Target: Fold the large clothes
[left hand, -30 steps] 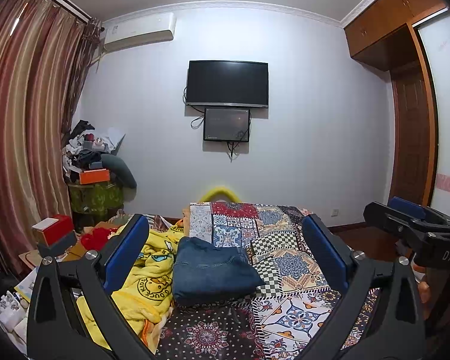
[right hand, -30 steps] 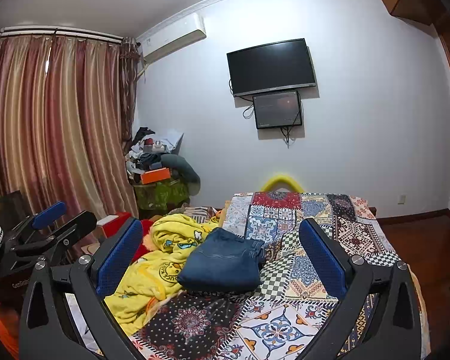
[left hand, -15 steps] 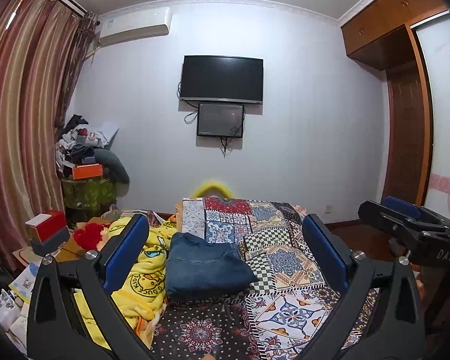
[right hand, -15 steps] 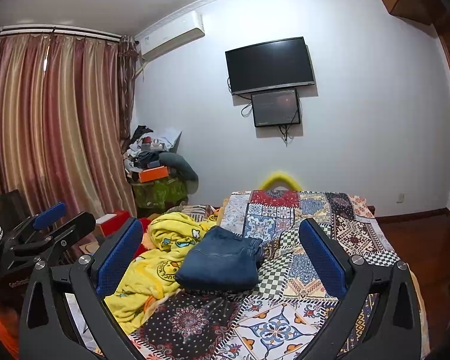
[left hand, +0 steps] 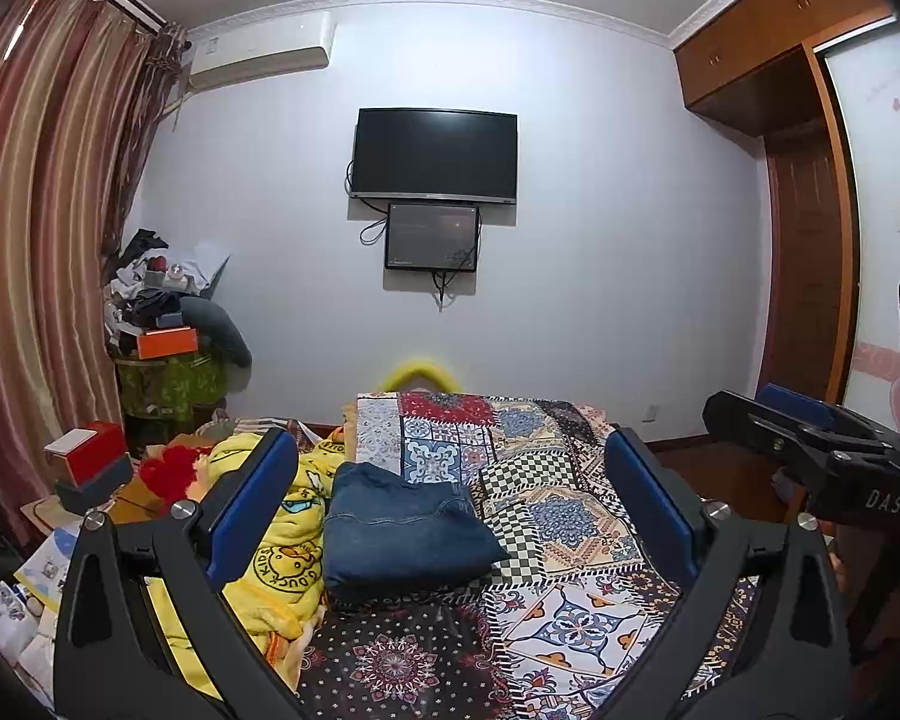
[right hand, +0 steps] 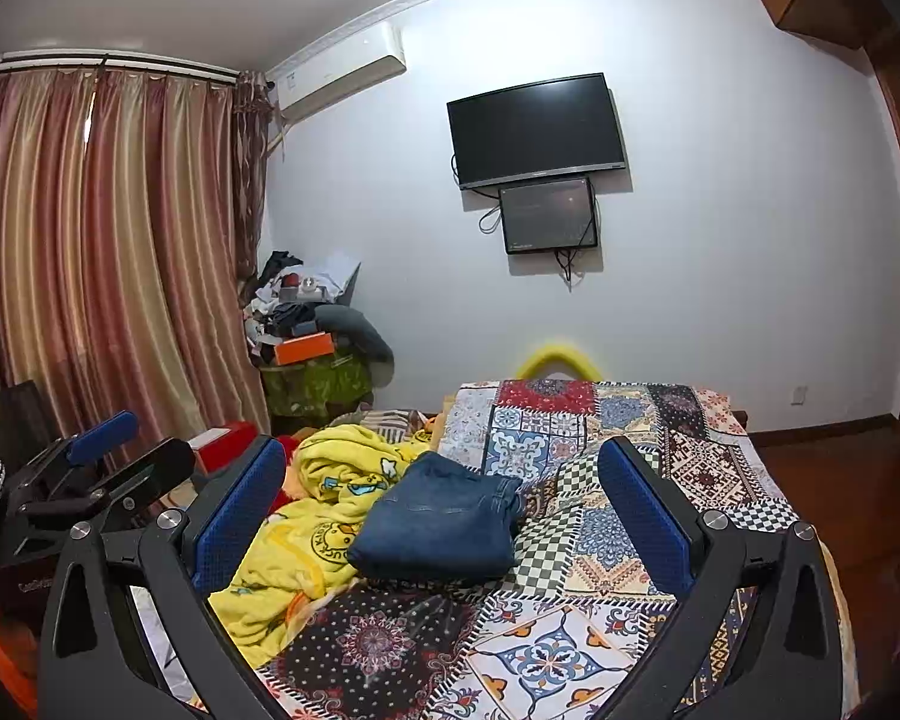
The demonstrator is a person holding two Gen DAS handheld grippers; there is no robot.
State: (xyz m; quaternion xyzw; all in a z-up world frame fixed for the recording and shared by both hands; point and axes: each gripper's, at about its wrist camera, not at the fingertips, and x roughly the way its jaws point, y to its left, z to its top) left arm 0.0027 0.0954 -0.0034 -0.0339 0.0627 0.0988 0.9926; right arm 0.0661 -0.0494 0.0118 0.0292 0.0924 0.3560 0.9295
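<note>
Folded blue jeans (left hand: 399, 531) (right hand: 444, 525) lie in a compact stack on the patchwork bedspread (left hand: 570, 516) (right hand: 600, 516). My left gripper (left hand: 450, 504) is held above the near end of the bed, open, with nothing between its blue pads. The right gripper (right hand: 444, 507) is also open and empty, raised well back from the jeans. Each gripper shows in the other's view: the right one (left hand: 810, 450) at the right edge, the left one (right hand: 90, 480) at the left edge.
A crumpled yellow duck blanket (left hand: 282, 540) (right hand: 312, 516) lies left of the jeans. Boxes and clutter (left hand: 90, 468) crowd the floor at the left, with a heaped table (left hand: 168, 348) by the curtains. A TV (left hand: 435, 153) hangs on the far wall; a wardrobe (left hand: 810, 210) stands at the right.
Both views shifted slightly, the left one panning sideways and back. The jeans stay folded on the bed and both grippers stay open.
</note>
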